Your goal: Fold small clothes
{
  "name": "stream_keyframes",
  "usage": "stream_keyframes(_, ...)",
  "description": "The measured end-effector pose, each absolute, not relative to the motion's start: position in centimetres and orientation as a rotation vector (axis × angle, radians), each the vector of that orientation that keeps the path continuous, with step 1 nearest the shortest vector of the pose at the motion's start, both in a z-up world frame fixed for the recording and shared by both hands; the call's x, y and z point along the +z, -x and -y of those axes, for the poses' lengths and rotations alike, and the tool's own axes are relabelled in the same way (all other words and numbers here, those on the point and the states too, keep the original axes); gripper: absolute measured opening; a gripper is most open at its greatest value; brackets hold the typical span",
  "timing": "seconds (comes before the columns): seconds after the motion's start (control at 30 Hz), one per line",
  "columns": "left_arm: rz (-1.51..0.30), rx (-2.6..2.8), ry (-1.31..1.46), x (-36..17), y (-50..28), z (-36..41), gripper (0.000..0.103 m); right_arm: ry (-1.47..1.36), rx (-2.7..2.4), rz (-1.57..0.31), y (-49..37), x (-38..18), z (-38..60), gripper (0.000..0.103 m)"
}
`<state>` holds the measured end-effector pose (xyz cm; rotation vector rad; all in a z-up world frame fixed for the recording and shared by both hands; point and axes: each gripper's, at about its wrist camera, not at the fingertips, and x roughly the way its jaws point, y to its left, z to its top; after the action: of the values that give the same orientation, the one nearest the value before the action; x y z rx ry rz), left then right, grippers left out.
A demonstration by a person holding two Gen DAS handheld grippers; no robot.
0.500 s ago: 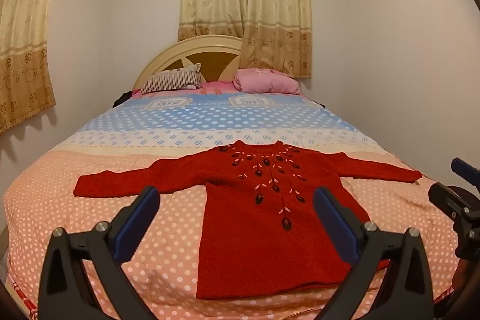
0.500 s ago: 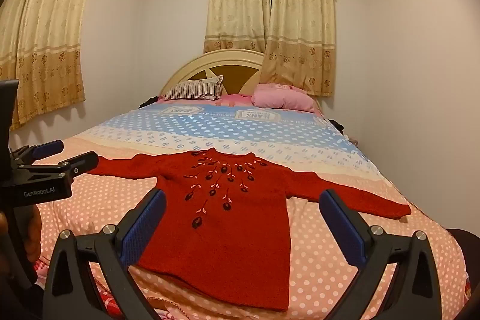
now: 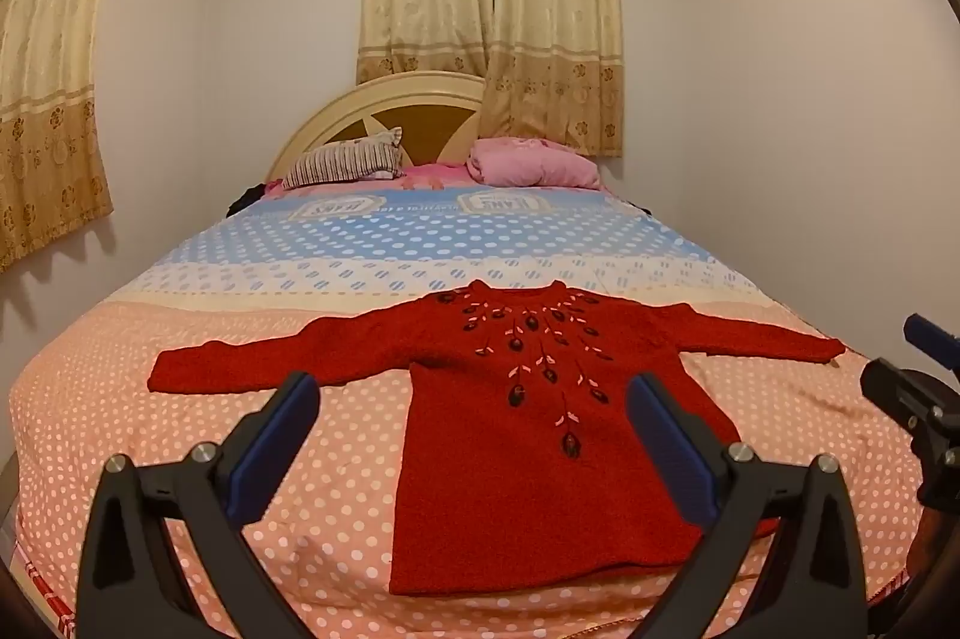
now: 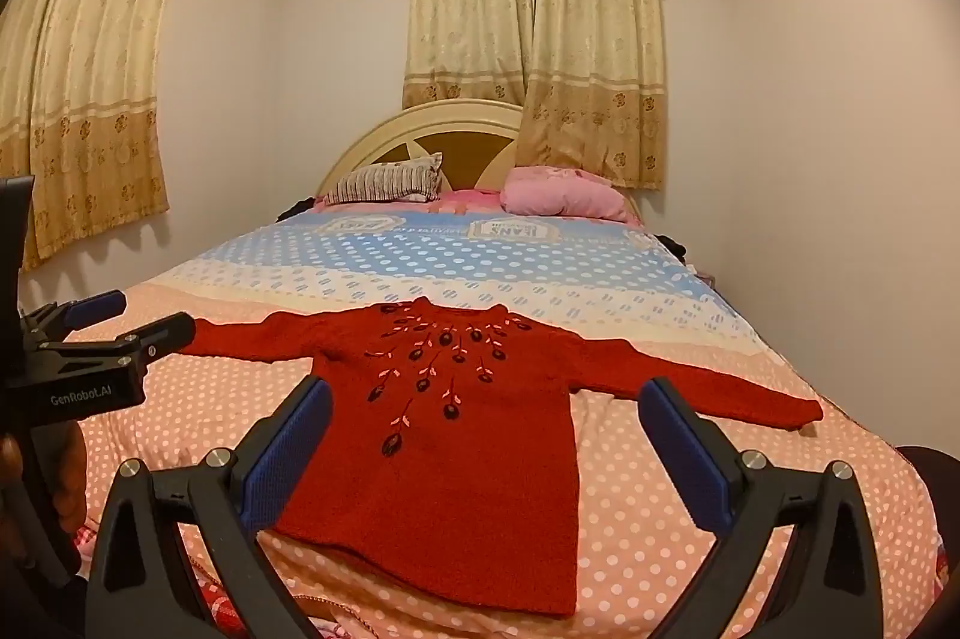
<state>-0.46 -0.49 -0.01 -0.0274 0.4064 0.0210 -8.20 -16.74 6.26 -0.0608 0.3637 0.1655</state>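
A small red knitted sweater (image 3: 528,435) with dark embroidered flowers lies flat, face up, sleeves spread, on the near end of the bed; it also shows in the right wrist view (image 4: 456,459). My left gripper (image 3: 474,387) is open and empty, held above the sweater's hem at the foot of the bed. My right gripper (image 4: 486,393) is open and empty, also above the hem, to the right of the left one. The left gripper shows at the left edge of the right wrist view (image 4: 108,333); the right gripper shows at the right edge of the left wrist view (image 3: 912,375).
The bed (image 3: 180,435) has a polka-dot sheet, pink near me and blue further back. A striped pillow (image 3: 345,159) and a pink pillow (image 3: 534,165) lie by the headboard. Walls stand close on both sides, with curtains behind and at left.
Both grippers have shifted very slightly; the sweater has not moved.
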Motion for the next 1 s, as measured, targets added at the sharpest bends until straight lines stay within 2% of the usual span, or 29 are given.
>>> stream_keyframes(1.0, -0.406, 0.026, 0.041, -0.19, 0.23, 0.03, 0.103, 0.063, 0.173, -0.375, 7.49, 5.97, 16.7, 0.102)
